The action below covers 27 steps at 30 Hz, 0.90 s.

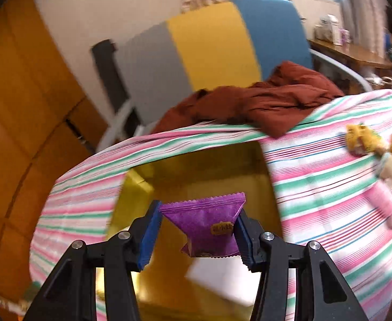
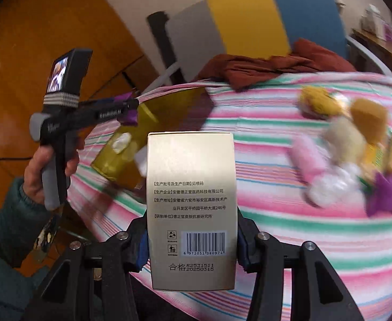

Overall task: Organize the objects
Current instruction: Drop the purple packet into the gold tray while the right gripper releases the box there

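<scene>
My left gripper is shut on a purple snack packet, held in the air above the open gold box on the striped cloth. In the right wrist view that same left gripper, held by a hand, hovers over the gold box with the purple packet between its fingers. My right gripper is shut on a beige carton with printed text and a barcode, upright above the table's near edge.
A striped tablecloth covers the table. A loose pile of wrapped snacks, with another purple packet, lies at the right. A rust-red cloth sits at the far edge before a grey, yellow and blue chair.
</scene>
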### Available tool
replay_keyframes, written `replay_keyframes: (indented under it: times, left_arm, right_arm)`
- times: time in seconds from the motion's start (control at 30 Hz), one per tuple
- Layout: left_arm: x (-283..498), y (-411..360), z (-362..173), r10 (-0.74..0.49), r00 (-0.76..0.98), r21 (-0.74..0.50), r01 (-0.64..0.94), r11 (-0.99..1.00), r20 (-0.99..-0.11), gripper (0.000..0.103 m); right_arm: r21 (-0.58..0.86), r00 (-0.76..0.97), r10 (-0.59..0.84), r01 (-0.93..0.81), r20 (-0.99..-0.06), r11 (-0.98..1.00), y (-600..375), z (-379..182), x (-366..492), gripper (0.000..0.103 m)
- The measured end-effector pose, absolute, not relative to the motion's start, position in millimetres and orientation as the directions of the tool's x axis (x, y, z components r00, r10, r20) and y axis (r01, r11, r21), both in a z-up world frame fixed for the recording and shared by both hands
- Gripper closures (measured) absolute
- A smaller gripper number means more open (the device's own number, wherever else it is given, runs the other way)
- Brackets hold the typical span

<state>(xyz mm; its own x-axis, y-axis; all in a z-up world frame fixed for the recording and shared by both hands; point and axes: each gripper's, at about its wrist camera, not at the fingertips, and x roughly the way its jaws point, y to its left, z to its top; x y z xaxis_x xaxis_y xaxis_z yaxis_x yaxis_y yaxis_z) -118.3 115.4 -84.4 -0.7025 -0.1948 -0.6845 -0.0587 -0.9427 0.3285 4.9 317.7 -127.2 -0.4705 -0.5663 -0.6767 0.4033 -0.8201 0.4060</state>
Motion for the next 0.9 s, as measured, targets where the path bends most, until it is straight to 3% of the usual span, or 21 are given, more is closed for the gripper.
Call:
replay_keyframes:
  times: [0.3, 0.53, 0.57, 0.67, 0.7, 0.9]
  left_arm:
    - [-116, 25, -104, -0.240, -0.646, 0.293, 0.026, -0.956, -0.725, 0.050]
    - [-129, 2, -117, -0.246, -0.624, 0.287, 0.036, -0.957, -0.742, 0.048]
    - [-129, 1, -117, -0.247, -0.622, 0.289, 0.034, -0.957, -0.743, 0.046]
    - [-130, -4, -118, -0.259, -0.610, 0.285, 0.057, -0.957, -0.749, 0.010]
    - [-129, -5, -117, -0.257, -0.623, 0.282, 0.061, -0.957, -0.738, 0.006]
    - [-122, -3, -112, -0.278, -0.647, 0.311, 0.066, -0.948, -0.710, 0.005]
  right_arm:
    - [0.272, -0.466, -0.524, 0.506, -0.713, -0.819, 206, -105, -60, 0.053]
    - [0.155, -0.476, -0.407, 0.483, -0.779, -0.862, 151, -129, -117, 0.051]
    - [0.136, -0.488, -0.390, 0.477, -0.781, -0.868, 147, -130, -123, 0.048]
    - [0.119, -0.493, -0.358, 0.451, -0.793, -0.885, 144, -136, -128, 0.046]
    - [0.137, -0.504, -0.371, 0.440, -0.780, -0.887, 148, -134, -128, 0.046]
    - [0.203, -0.568, -0.391, 0.366, -0.724, -0.908, 191, -120, -95, 0.045]
